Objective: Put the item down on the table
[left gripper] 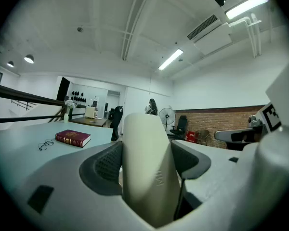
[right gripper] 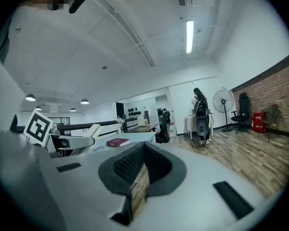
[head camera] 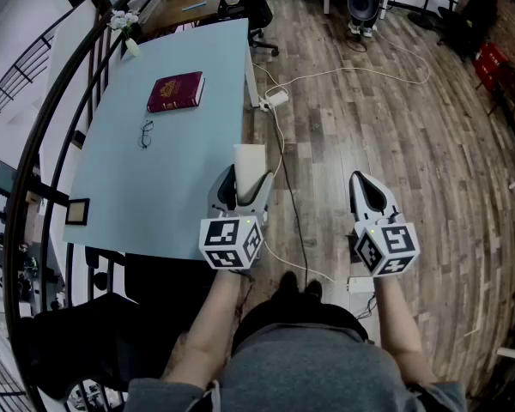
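Setting: a pale blue rectangular table (head camera: 180, 170) stands on a wood-plank floor (head camera: 395, 118) in an open room with a white ceiling and a red brick wall (left gripper: 216, 124). A curved black railing (head camera: 69, 84) runs along the table's left side.

On the table: a dark red hardcover book (head camera: 176, 91) and thin-rimmed spectacles (head camera: 146, 133) lie on the far half, near each other but apart. A small vase of white flowers (head camera: 127, 28) stands at the far left corner, and a dark square picture frame (head camera: 77, 211) at the near left edge.

Around: a white cable (head camera: 352, 74) and a white power strip (head camera: 275, 101) lie on the floor beside the table. A black office chair (head camera: 257, 11) stands at its far end.

Left gripper (head camera: 245, 183): clamped on a cream, smooth, upright slab-like item (left gripper: 149, 162), held in the air at the table's near right edge, well apart from the book.

Right gripper (head camera: 365, 187): over the floor, pads pressed together, nothing between them.
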Available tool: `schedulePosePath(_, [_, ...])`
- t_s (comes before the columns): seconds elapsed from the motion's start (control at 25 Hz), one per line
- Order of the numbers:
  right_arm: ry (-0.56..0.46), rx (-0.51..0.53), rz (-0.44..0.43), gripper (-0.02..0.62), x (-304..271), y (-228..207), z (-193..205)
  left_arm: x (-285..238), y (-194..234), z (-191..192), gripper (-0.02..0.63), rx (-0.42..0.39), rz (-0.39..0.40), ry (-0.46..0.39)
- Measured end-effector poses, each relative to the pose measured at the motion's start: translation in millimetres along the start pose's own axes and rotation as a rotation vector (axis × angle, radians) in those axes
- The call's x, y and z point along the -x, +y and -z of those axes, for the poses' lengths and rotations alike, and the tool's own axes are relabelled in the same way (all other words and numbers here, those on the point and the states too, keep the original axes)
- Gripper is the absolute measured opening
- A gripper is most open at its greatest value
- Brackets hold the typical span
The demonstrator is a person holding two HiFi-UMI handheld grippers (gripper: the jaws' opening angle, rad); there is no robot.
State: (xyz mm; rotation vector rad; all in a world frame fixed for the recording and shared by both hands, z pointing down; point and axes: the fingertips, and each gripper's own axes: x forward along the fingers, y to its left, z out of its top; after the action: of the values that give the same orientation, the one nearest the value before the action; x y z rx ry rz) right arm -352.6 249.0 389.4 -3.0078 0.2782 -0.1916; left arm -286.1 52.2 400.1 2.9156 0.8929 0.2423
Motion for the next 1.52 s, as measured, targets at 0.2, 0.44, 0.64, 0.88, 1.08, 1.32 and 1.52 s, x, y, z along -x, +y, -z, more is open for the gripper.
schedulePosePath(0.2, [0.012, -0.009, -0.007, 0.002, -3.6, -4.2, -0.2, -7.3, -2.1, -4.3, 0.314, -0.003, 0.006, -0.001])
schedulePosePath(0.44, [0.035, -0.012, -0.007, 0.003, -10.1, -6.5, 6.0, -17.1, -0.7, -4.8, 0.314, -0.007, 0.023, -0.006])
schedulePosePath(0.64, [0.028, -0.014, 0.027, 0.003, -12.9, -10.1, 5.2, -22.1, 5.2, -6.4, 0.314, -0.013, 0.036, -0.013])
schedulePosePath(0.88, [0.044, -0.037, 0.058, 0.011, -12.9, -16.2, 11.5, -27.3, 9.6, -5.5, 0.314, -0.018, 0.051, -0.008])
schedulePosePath(1.08, [0.036, -0.042, 0.069, 0.025, -25.5, -24.9, 6.3, -42.0, 14.7, -9.0, 0.314, -0.028, 0.056, -0.01])
schedulePosePath(1.32, [0.03, -0.041, 0.052, 0.026, -63.2, -40.0, 0.1, -73.8, 28.0, -9.5, 0.314, -0.027, 0.044, -0.005])
schedulePosePath(1.52, [0.017, -0.041, 0.028, 0.026, -106.8, -68.8, -9.1, -117.9, 39.3, -10.5, 0.314, -0.029, 0.022, -0.002])
